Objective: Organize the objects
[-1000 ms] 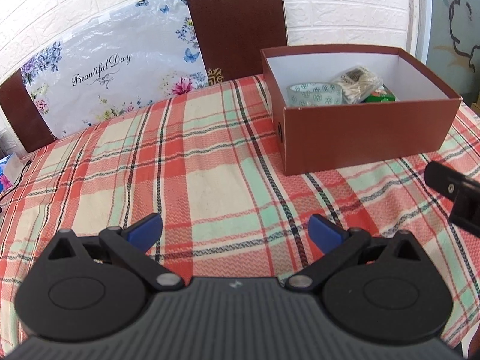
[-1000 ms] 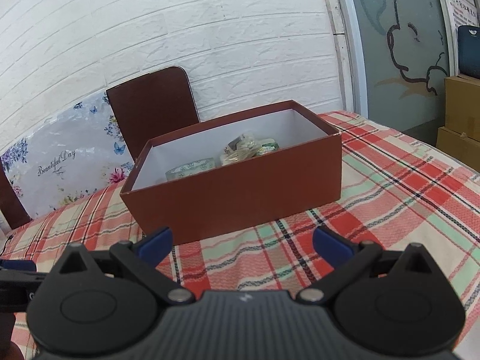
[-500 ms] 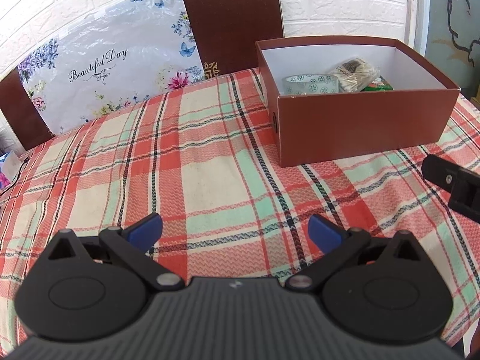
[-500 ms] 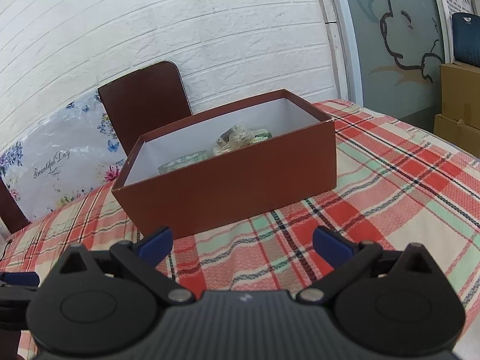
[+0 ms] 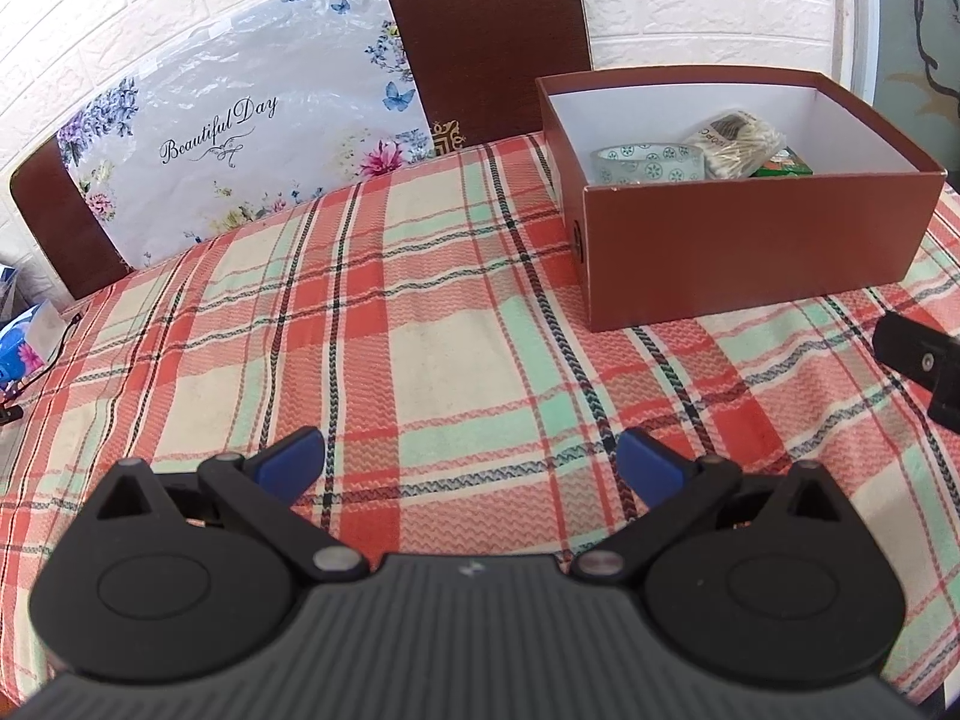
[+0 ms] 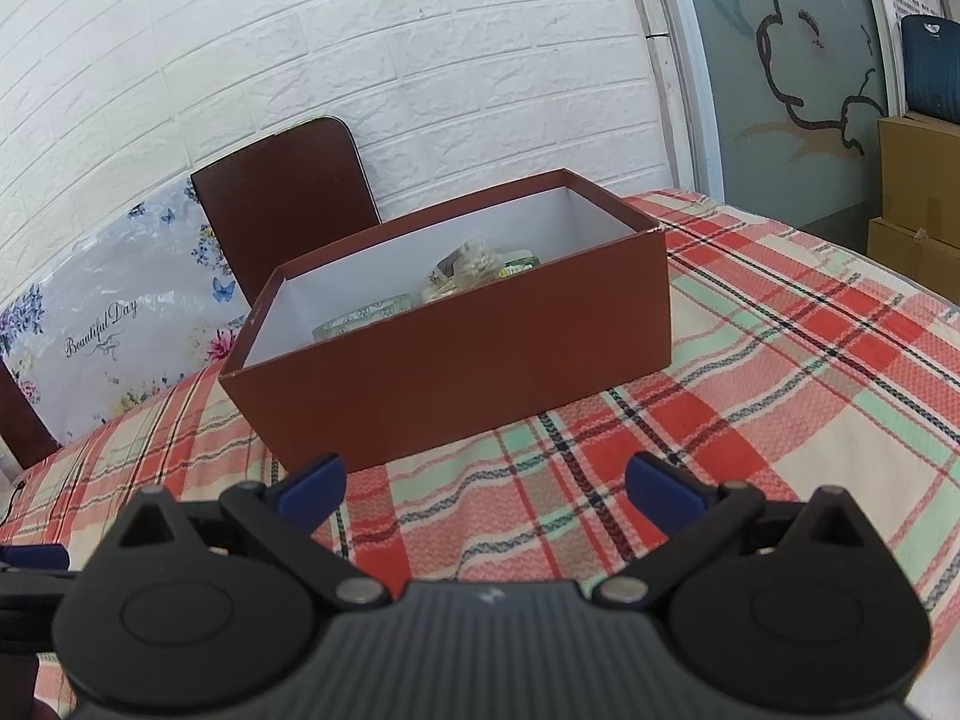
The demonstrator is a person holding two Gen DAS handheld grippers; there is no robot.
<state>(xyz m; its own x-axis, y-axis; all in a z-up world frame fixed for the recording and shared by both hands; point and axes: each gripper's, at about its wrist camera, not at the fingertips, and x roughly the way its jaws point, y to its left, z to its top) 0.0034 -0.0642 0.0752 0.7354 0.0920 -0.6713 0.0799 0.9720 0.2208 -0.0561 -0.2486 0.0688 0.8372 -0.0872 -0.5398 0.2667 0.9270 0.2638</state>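
Note:
A brown open box (image 5: 756, 252) with a white inside stands on the plaid tablecloth at the right. In it lie a roll of patterned tape (image 5: 648, 163), a bag of cotton swabs (image 5: 741, 144) and a green packet (image 5: 786, 163). The box also shows in the right wrist view (image 6: 456, 360), straight ahead. My left gripper (image 5: 471, 459) is open and empty over bare cloth, left of the box. My right gripper (image 6: 486, 483) is open and empty, just in front of the box's near wall. Part of the right gripper shows at the right edge of the left wrist view (image 5: 918, 360).
Two brown chair backs (image 5: 486, 42) and a floral "Beautiful Day" bag (image 5: 228, 138) stand behind the table. A blue packet (image 5: 24, 342) and a cable lie at the far left edge. Cardboard boxes (image 6: 918, 192) stand off the table to the right.
Both grippers stay open and empty. The left view has shifted slightly, so the box sits a bit lower and closer. The right gripper has drifted a little towards the box.

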